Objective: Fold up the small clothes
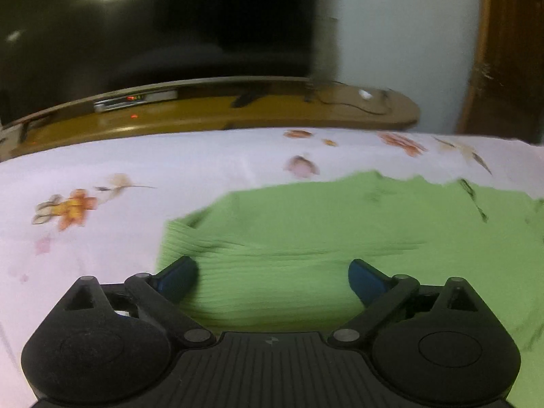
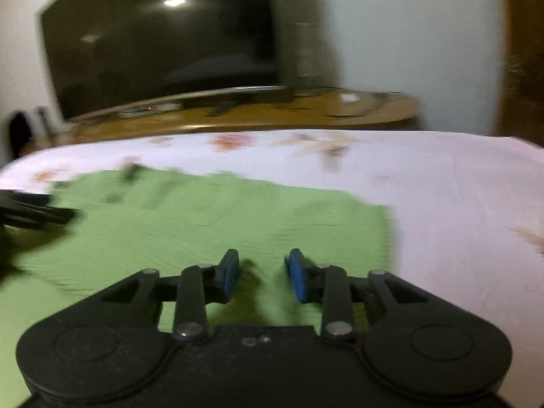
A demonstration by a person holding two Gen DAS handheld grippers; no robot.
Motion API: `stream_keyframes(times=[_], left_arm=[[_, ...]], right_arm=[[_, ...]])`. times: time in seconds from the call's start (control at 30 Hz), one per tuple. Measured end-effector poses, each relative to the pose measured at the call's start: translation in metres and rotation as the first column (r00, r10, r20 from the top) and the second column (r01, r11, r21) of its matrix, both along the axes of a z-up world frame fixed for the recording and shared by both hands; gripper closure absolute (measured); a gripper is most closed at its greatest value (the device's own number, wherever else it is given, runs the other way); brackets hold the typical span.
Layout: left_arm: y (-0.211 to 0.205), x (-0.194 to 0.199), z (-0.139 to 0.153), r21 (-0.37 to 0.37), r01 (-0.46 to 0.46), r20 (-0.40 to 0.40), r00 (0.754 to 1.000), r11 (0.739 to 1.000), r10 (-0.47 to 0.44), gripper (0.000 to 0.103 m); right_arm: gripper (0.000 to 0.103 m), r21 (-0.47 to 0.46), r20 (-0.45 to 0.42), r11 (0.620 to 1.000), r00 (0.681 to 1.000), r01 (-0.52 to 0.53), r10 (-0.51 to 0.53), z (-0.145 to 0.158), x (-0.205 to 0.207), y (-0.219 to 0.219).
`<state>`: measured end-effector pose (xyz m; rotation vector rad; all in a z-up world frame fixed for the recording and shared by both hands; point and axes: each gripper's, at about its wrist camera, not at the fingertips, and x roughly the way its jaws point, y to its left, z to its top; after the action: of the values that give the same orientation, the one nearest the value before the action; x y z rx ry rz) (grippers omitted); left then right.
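A light green ribbed garment (image 1: 306,238) lies flat on a bed with a white floral sheet (image 1: 102,238). Its folded left edge is thick and rounded. My left gripper (image 1: 273,270) hovers low over that near left part, open wide, with only flat cloth showing between its blue pads (image 1: 180,273). In the right wrist view the garment (image 2: 204,224) spreads to the left, and its right edge stops short of the bare sheet (image 2: 459,221). My right gripper (image 2: 262,267) is over the near right part, open with a narrow gap; nothing is pinched. The left gripper's dark fingers (image 2: 37,212) enter at the left edge.
Beyond the bed's far edge stands a low wooden cabinet (image 1: 272,115) with a set-top box (image 1: 136,100) and cables, and a large dark television (image 1: 153,23) on it. A wooden door or wardrobe (image 1: 510,51) is at the right. Bare sheet lies on both sides of the garment.
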<state>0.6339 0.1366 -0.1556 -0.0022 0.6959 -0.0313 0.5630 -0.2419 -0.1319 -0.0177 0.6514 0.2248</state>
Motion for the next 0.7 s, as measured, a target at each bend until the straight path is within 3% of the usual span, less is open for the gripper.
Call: stream_keyframes(times=[0.1,0.23,0.37,0.4,0.47,0.5,0.53,0.57,0.63,0.7], left_arm=[[0.003,-0.001,-0.001,0.021,0.007,-0.002,1.0,1.0,-0.007,0.006],[0.01,-0.008,0.006,0.017,-0.031,0.009,0.999,0.999,0.031,0.006],[0.019,-0.014,0.014,-0.039,-0.028,0.057,0.998,0.999,0.031,0.006],[0.019,-0.008,0.013,-0.036,-0.041,0.046,0.998,0.999,0.042,0.006],[0.022,0.002,0.009,-0.099,-0.042,0.018,0.999,0.994,0.043,0.006],[0.019,0.006,0.004,-0.094,-0.029,-0.015,1.0,0.995,0.028,0.006],[0.012,0.007,-0.001,-0.03,-0.02,-0.046,0.999,0.999,0.019,0.006],[0.006,0.0,-0.001,0.031,-0.014,-0.037,0.999,0.999,0.015,0.006],[0.007,-0.022,0.01,-0.01,0.013,0.004,1.0,1.0,-0.013,0.006],[0.007,-0.048,0.019,0.001,0.022,0.059,0.998,1.0,-0.022,0.006]], right_arm=[[0.069,0.104,-0.034,0.993,0.998,0.049,-0.045,-0.003,-0.002,-0.028],[0.068,0.133,-0.008,0.99,0.999,0.054,-0.053,0.003,-0.013,-0.037],[0.069,0.163,0.037,0.986,0.999,0.028,-0.035,0.013,-0.023,-0.041],[0.07,0.162,0.042,0.987,0.999,0.017,-0.024,0.014,-0.022,-0.038],[0.076,0.147,0.023,0.989,1.0,-0.006,0.002,0.01,-0.014,-0.03],[0.076,0.142,0.003,0.99,1.0,-0.018,0.018,0.007,-0.009,-0.025],[0.077,0.11,-0.024,0.994,0.999,-0.019,0.022,0.001,-0.004,-0.019],[0.077,0.072,-0.036,0.997,0.999,-0.014,0.016,-0.004,-0.002,-0.015],[0.076,0.06,-0.033,0.998,0.999,-0.005,0.007,0.0,-0.005,-0.014],[0.073,0.06,0.014,0.998,1.0,-0.025,0.024,0.012,-0.02,-0.016]])
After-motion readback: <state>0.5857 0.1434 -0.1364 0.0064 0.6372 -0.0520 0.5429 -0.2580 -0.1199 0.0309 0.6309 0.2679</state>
